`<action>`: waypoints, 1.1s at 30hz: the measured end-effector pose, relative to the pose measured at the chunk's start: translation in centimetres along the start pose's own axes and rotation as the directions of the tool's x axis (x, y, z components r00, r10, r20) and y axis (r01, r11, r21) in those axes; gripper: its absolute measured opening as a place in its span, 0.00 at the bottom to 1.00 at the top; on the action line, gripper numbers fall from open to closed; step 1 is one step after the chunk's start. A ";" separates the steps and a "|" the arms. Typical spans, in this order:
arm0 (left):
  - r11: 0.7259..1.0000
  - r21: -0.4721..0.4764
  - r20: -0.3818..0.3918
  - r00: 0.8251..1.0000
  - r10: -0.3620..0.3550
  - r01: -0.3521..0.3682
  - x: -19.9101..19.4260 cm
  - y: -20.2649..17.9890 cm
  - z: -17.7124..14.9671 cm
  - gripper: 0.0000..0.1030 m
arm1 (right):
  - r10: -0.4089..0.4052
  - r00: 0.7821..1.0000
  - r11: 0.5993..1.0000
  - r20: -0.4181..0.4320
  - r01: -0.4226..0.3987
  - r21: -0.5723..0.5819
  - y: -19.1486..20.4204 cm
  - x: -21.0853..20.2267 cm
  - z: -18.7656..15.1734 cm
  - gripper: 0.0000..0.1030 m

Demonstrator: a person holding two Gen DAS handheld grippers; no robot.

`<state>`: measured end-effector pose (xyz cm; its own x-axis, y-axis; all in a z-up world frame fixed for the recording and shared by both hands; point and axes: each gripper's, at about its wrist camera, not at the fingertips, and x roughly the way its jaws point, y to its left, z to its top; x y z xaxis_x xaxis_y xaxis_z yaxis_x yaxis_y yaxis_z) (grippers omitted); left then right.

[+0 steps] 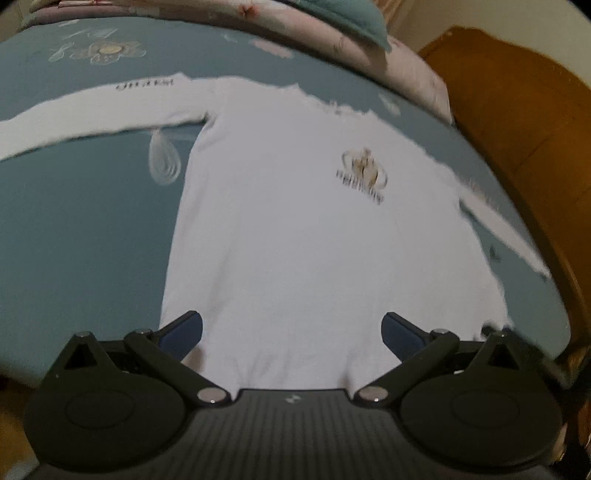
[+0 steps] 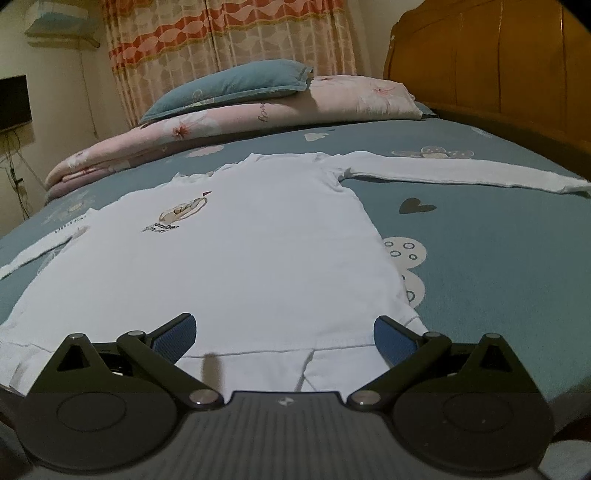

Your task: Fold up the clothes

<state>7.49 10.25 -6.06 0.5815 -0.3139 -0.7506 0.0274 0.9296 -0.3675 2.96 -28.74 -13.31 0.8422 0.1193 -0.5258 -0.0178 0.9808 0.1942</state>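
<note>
A: Where does the white long-sleeved shirt (image 2: 236, 266) lie?

B: It fills the middle of both frames, spread front-up on the teal patterned bedsheet (image 2: 498, 280), with its hem toward the cameras at the lower edge. In the right wrist view, 1 sleeve (image 2: 461, 171) runs out to the upper right and the other sleeve (image 2: 40, 249) to the left edge. The small chest print (image 2: 184, 210) faces up.

A: Why is it laid out like that?

B: Probably so that each sleeve and side can be turned in cleanly; flat and opened out, it looks ready for a first fold, which does not appear to have been made.

A: And the tools?

B: The left gripper (image 1: 291, 332) hangs over the hem with its 2 fingers spread wide, holding nothing. The right gripper (image 2: 284, 332) is likewise released and empty above the hem's lower right portion. They seem placed there to take the bottom edge, though that is a guess.

A: What lies beyond the shirt?

B: A folded pink floral quilt (image 2: 240, 114) with a teal pillow (image 2: 229, 86) on top sits in the upper centre, a wooden headboard (image 2: 498, 62) in the upper right, and a curtain (image 2: 229, 33) behind.

A: Anything unclear?

B: The left wrist view is motion-blurred, so the lettering is unreadable. The gripper bodies hide the nearest hem, 1 sleeve end is cut off, and whether the fingers touch the cloth cannot be told.
</note>
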 end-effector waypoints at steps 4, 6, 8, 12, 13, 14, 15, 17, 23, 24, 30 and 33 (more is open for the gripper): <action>0.999 -0.028 -0.041 0.999 0.032 -0.033 1.7 0.6 -0.2 0.99 | 0.006 1.000 1.000 -0.001 -0.006 0.011 -0.2 -0.2 0.0 1.00; 0.998 -0.038 -0.046 0.998 0.039 -0.041 1.8 1.0 -1.1 0.99 | 0.010 1.000 1.000 -0.001 -0.010 0.015 -0.3 -0.2 0.0 1.00; 0.998 -0.048 -0.051 0.998 0.046 -0.048 1.8 1.4 -2.0 0.99 | 0.013 1.000 1.000 0.000 -0.013 0.019 -0.4 -0.3 0.0 1.00; 0.996 -0.063 -0.076 0.996 0.054 -0.059 0.6 1.8 -3.3 0.99 | 0.013 1.000 1.000 0.001 -0.013 0.025 -0.4 -0.2 0.0 1.00; 0.995 -0.069 -0.073 0.996 0.060 -0.065 0.2 2.0 -3.1 0.99 | 0.013 1.000 1.000 0.001 -0.013 0.026 -0.4 -0.2 0.0 1.00; 0.994 -0.076 -0.062 0.996 0.068 -0.073 -0.2 2.2 -2.9 0.99 | 0.013 1.000 1.000 0.001 -0.013 0.027 -0.4 -0.2 0.0 1.00; 0.993 -0.082 -0.052 0.996 0.077 -0.081 -0.6 2.4 -2.6 0.99 | 0.014 1.000 1.000 0.001 -0.014 0.027 -0.4 -0.2 0.0 1.00; 0.992 -0.103 -0.018 0.998 0.068 -0.069 -1.5 2.5 -2.1 0.99 | 0.014 1.000 1.000 0.001 -0.014 0.024 -0.4 -0.2 0.0 1.00; 0.996 -0.073 -0.033 0.998 0.045 -0.048 -0.2 1.1 -2.0 0.99 | 0.000 1.000 1.000 -0.001 0.000 0.005 -0.1 -0.1 -0.1 1.00; 0.996 -0.070 -0.041 0.998 0.051 -0.053 0.2 1.0 -2.2 0.99 | -0.002 1.000 1.000 -0.001 0.002 -0.002 0.0 0.0 -0.2 1.00; 0.995 -0.073 -0.067 0.996 0.062 -0.067 0.7 1.1 -3.3 0.99 | -0.019 1.000 0.999 -0.003 0.019 -0.038 0.4 0.0 -0.4 1.00; 0.996 -0.076 -0.045 0.998 0.041 -0.045 0.2 0.5 -2.4 0.99 | -0.039 0.999 0.997 -0.003 0.039 -0.061 0.8 0.2 -0.5 1.00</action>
<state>5.64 10.22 -7.77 0.5450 -0.2834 -0.7891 -0.0607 0.9253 -0.3743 2.80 -27.88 -13.67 0.8409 0.0815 -0.5351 -0.0182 0.9923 0.1226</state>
